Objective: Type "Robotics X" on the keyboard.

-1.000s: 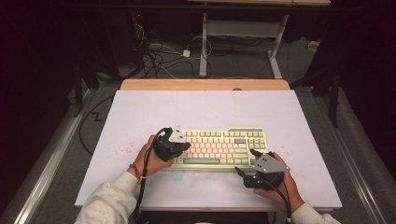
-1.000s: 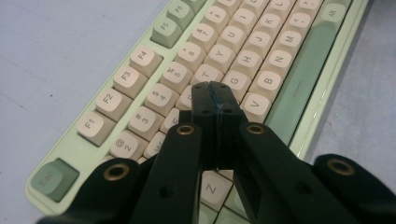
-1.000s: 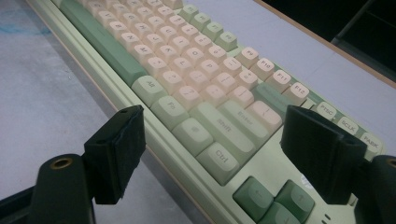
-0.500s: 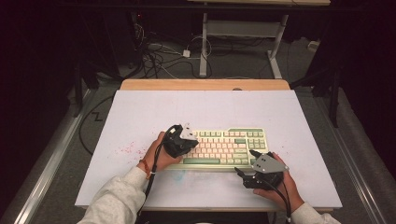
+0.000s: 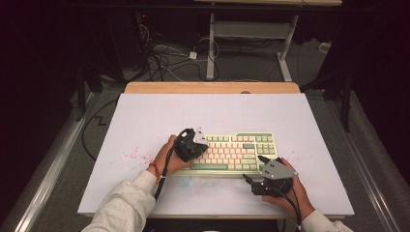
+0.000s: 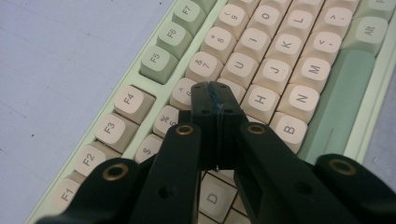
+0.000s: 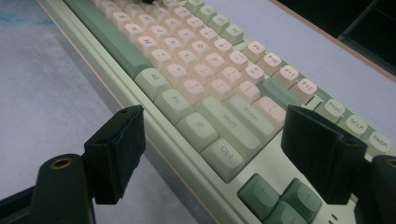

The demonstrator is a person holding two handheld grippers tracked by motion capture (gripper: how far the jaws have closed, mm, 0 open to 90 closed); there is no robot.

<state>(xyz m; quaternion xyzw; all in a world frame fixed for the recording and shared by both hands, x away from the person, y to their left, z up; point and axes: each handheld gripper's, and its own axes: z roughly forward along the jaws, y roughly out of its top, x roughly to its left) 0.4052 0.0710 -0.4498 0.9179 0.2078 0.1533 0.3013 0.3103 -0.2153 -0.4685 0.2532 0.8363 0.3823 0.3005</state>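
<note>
A pale green and cream keyboard (image 5: 237,150) lies on the white table mat (image 5: 145,121). My left gripper (image 5: 196,144) is over the keyboard's left part. In the left gripper view the gripper (image 6: 215,100) is shut with nothing between its pads, and the tips are low over the letter keys (image 6: 261,74) near Y and H. I cannot tell whether they touch a key. My right gripper (image 5: 254,169) rests at the keyboard's front right corner. In the right gripper view it (image 7: 217,149) stands open, its pads (image 7: 119,149) either side of the Ctrl key (image 7: 223,158) and the arrow keys (image 7: 280,198).
Pink specks (image 5: 130,155) mark the mat at the left, and a faint blue smear (image 5: 193,181) lies in front of the keyboard. A wooden table edge (image 5: 212,88) runs along the back. Cables (image 5: 164,58) and a desk frame (image 5: 251,29) stand on the dark floor beyond.
My left gripper has moved to the right, from the keyboard's left end onto its keys, still shut. The right gripper has stayed where it was.
</note>
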